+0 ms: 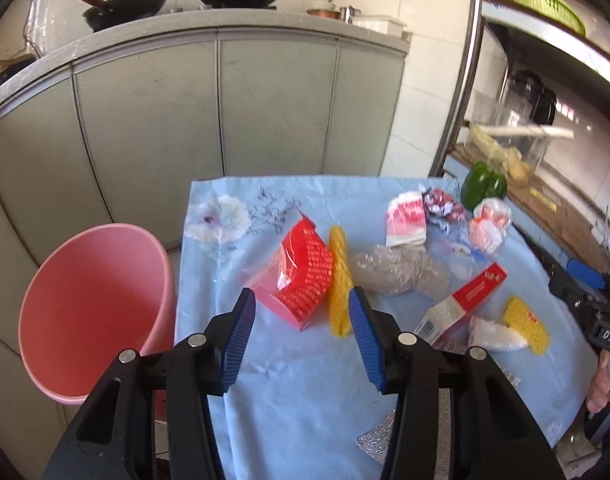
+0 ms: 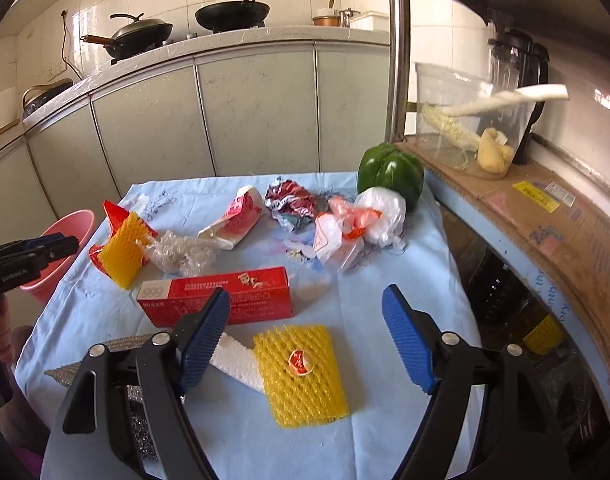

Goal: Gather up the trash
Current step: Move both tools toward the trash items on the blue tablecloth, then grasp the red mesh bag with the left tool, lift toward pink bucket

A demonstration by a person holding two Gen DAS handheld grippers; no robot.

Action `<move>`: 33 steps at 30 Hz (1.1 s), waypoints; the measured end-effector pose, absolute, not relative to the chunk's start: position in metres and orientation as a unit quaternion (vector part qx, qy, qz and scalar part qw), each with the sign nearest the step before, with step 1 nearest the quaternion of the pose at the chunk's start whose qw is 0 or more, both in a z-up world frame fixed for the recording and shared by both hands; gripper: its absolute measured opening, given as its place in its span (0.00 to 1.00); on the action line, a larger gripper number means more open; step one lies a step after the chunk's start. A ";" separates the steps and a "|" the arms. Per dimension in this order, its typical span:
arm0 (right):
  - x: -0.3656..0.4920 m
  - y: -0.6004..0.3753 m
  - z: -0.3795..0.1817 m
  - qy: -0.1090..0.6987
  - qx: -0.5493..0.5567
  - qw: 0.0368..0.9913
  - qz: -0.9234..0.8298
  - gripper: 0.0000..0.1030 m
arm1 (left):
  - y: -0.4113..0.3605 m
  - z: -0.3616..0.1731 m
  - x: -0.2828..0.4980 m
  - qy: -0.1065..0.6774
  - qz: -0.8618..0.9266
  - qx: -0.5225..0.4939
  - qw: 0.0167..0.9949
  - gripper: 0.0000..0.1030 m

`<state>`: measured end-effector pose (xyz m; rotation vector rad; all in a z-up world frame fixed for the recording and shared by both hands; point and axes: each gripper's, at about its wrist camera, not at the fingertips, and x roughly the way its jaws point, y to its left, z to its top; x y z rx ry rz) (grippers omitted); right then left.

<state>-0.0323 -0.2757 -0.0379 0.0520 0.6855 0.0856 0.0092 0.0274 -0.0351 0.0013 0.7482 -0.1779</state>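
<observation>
Trash lies on a blue cloth-covered table (image 1: 297, 392). My left gripper (image 1: 303, 296) is open, just short of a red mesh wrapper (image 1: 301, 276) and a yellow foam net (image 1: 339, 280). A pink bucket (image 1: 93, 312) stands left of the table. My right gripper (image 2: 307, 298) is open over a yellow foam net with a red sticker (image 2: 301, 372) and a white foam piece (image 2: 235, 356). A red carton (image 2: 221, 294), clear plastic (image 2: 181, 254), a red-white cup (image 2: 235, 216), crumpled foil (image 2: 291, 200) and a white bag (image 2: 357, 220) lie beyond.
A green pepper (image 2: 391, 172) sits at the table's far right corner. A shelf at right holds a clear container (image 2: 465, 120) and a blender (image 2: 521, 64). Grey cabinets (image 1: 225, 108) with woks on top stand behind. Silver foil (image 1: 375, 440) lies at the near edge.
</observation>
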 end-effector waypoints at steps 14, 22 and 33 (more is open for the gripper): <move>-0.023 -0.281 -0.044 0.344 0.056 0.936 0.055 0.74 | 0.042 -0.067 0.048 0.423 -0.079 -0.065 0.900 0.41; -0.020 -0.272 -0.039 0.340 0.048 0.937 0.065 0.74 | 0.037 -0.074 0.057 0.436 -0.108 -0.072 0.891 0.01; -0.013 -0.241 -0.018 0.336 0.039 0.933 0.122 0.67 | 0.047 -0.044 0.027 0.387 -0.108 -0.047 0.915 0.00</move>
